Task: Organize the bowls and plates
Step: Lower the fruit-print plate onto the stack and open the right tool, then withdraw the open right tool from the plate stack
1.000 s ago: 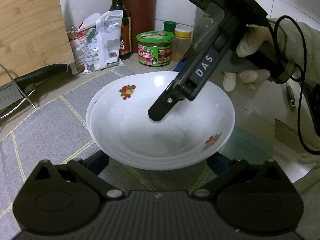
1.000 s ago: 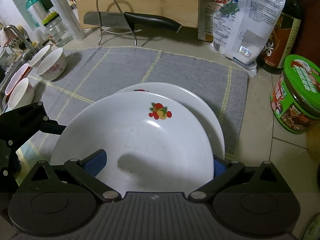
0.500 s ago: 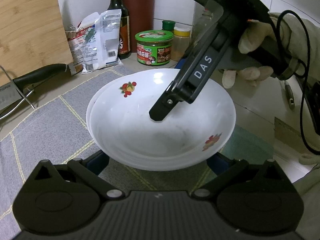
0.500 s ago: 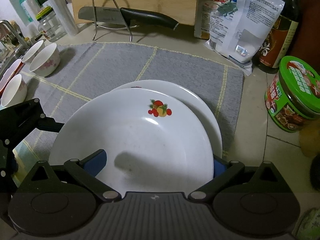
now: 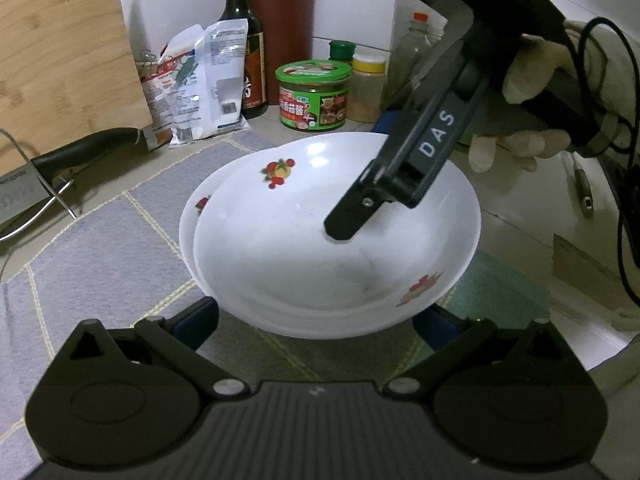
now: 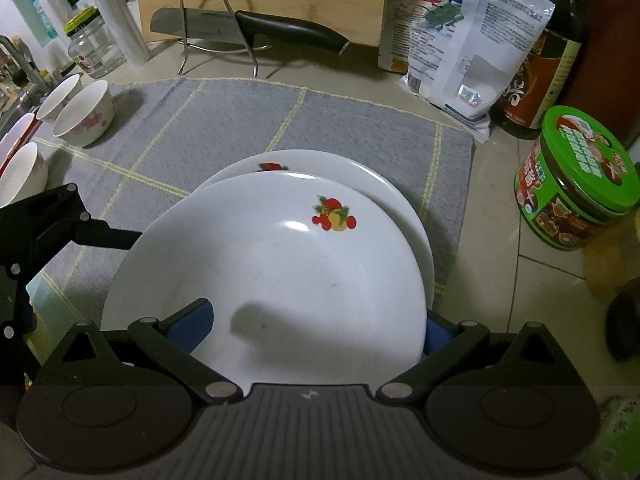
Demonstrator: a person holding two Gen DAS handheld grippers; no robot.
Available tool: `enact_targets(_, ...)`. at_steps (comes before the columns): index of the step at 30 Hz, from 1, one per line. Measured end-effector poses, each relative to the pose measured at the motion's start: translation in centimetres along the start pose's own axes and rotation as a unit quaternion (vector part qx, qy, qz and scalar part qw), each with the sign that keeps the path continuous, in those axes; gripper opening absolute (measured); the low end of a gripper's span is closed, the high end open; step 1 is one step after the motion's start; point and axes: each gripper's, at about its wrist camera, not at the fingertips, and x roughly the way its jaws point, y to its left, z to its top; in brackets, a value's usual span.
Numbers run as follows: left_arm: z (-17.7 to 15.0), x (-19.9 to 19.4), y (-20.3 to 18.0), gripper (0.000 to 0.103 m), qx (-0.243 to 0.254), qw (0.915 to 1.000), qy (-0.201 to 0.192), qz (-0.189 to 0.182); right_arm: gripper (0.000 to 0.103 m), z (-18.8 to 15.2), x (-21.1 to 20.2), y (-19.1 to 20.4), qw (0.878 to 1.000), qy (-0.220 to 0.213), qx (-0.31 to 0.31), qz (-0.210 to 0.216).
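Two white deep plates with fruit decals lie stacked on a grey mat (image 5: 100, 240). The top plate (image 5: 304, 248) (image 6: 280, 264) sits shifted off the lower plate (image 5: 190, 220) (image 6: 360, 172). My left gripper (image 5: 314, 320) is open wide, and both blue pads are tucked under the stack's near rim. My right gripper (image 6: 312, 326) is open too and straddles the top plate's rim. Its left pad is over the bowl of the plate and its right pad is behind the rim. In the left wrist view one of its fingers (image 5: 400, 172) hangs over the plate's inside, held by a gloved hand (image 5: 520, 148).
Small white bowls (image 6: 82, 114) stand at the mat's left edge. Behind the mat are a knife on a wire stand (image 6: 280, 28), a cutting board (image 5: 60, 72), a white packet (image 5: 208, 80), a dark bottle (image 5: 244, 40) and a green-lidded jar (image 6: 580, 180). A cable hangs at the right.
The right wrist view has shifted slightly, so more mat shows beyond the plates. The plates sit the same between both sets of fingers, and the left view is almost unchanged.
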Motion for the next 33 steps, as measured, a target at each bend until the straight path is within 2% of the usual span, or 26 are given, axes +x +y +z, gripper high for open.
enact_targets(12,0.3,0.7,-0.1,0.102,0.015,0.9999,-0.005,0.001,0.103,-0.9,-0.6,-0.5,1.0,0.008,0.011,-0.009)
enact_targets(18,0.3,0.9,0.2,0.102,0.015,0.9998,-0.01,0.012,0.103,-1.4,-0.8,-0.4,1.0,0.01,0.01,-0.008)
enact_targets(26,0.7,-0.2,0.5,0.102,-0.004,0.9984,-0.043,0.037,0.103,-0.6,-3.0,1.2,0.998,-0.054,-0.036,-0.023)
enact_targets(33,0.6,-1.9,0.4,0.102,-0.028,0.9941,-0.066,0.082,0.103,-0.1,-3.1,2.0,0.996,-0.086,-0.035,-0.009)
